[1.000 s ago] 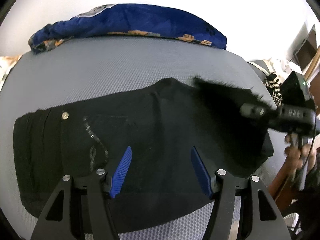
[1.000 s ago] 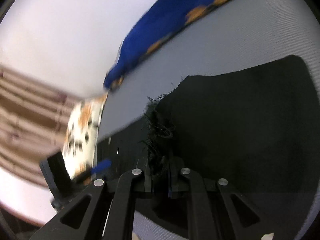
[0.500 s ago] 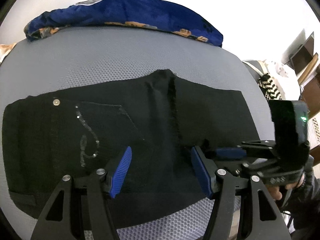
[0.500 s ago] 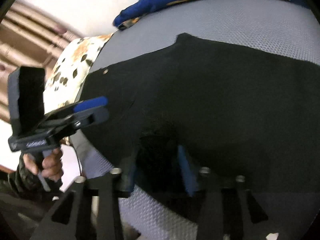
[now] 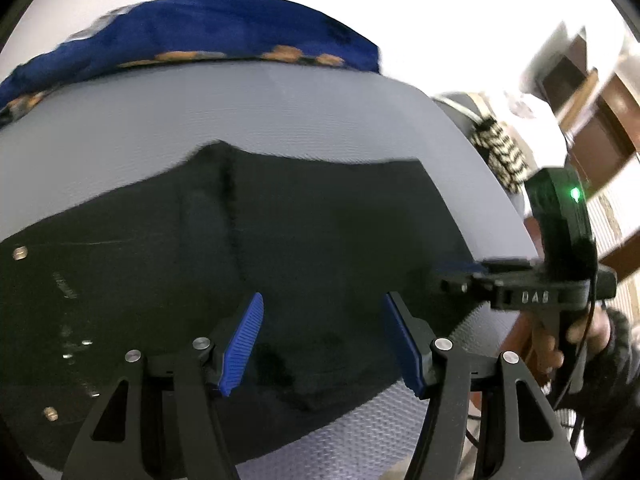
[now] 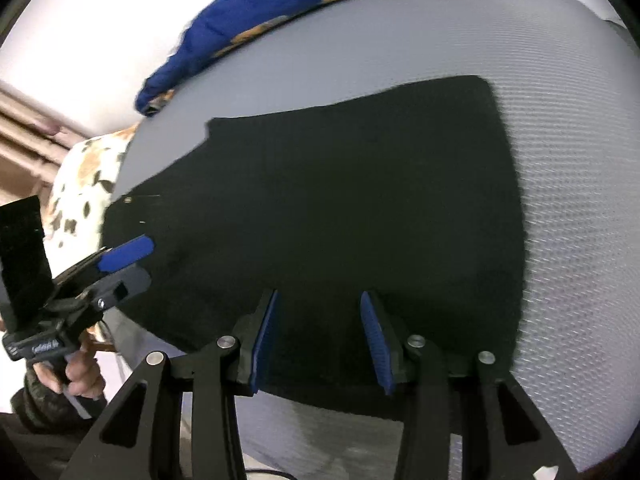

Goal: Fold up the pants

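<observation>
Black folded denim pants (image 6: 328, 208) fill mid-frame on a grey mesh surface (image 6: 568, 240). Right gripper (image 6: 320, 340) has just been opening, empty; left gripper (image 5: 324, 340) gapes, empty.

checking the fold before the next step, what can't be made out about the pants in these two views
- Left wrist view: the waist end of the black pants runs off the left edge, past the rivet.
- Left wrist view: the pocket stitching is smeared by motion blur.
- Right wrist view: the near hem is hidden behind the right gripper fingers.
- Both views: the layers under the fold are covered by the black top layer.
</observation>
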A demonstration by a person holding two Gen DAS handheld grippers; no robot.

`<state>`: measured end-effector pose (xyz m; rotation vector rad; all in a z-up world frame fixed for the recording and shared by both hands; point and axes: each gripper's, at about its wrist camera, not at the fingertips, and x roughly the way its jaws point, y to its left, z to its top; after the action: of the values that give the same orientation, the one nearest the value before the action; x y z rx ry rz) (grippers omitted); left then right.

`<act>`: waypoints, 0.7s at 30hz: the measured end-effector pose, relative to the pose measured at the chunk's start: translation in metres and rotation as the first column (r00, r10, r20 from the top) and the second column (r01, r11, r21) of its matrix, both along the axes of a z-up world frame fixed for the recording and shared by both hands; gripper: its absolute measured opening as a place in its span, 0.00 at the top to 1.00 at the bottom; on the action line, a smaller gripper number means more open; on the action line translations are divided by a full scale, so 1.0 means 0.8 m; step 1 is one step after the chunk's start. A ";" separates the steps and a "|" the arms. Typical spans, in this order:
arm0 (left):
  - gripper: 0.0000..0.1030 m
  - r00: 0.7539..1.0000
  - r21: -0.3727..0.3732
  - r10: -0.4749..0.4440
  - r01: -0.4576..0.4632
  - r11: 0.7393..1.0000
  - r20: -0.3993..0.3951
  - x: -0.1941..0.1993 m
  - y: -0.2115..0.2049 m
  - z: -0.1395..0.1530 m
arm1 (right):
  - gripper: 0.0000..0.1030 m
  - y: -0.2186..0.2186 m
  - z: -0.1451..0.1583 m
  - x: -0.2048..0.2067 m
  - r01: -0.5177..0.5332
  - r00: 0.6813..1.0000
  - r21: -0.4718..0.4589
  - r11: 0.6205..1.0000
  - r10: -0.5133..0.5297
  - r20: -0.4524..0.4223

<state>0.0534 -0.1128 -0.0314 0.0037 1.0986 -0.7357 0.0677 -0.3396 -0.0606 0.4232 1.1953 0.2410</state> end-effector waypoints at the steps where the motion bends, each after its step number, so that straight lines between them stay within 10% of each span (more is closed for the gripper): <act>1: 0.40 1.000 0.009 -0.022 0.022 1.000 -0.016 -0.004 -0.006 -0.007 | 0.62 -0.005 0.000 -0.003 0.002 1.000 -0.005 1.000 -0.002 -0.003; 10: 0.40 0.990 0.139 -0.142 0.141 0.980 -0.002 -0.044 -0.024 -0.041 | 0.62 -0.025 -0.005 -0.028 -0.036 0.999 0.003 0.999 0.036 -0.037; 21: 0.40 0.995 0.058 -0.022 0.016 0.998 0.096 0.052 -0.044 -0.011 | 0.60 -0.057 0.033 0.041 0.106 0.983 -0.218 0.970 -0.069 0.171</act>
<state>0.0950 -0.1479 -0.0399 0.0977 1.0282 -0.7140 0.1002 -0.3850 -0.0342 0.2504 1.0272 0.0597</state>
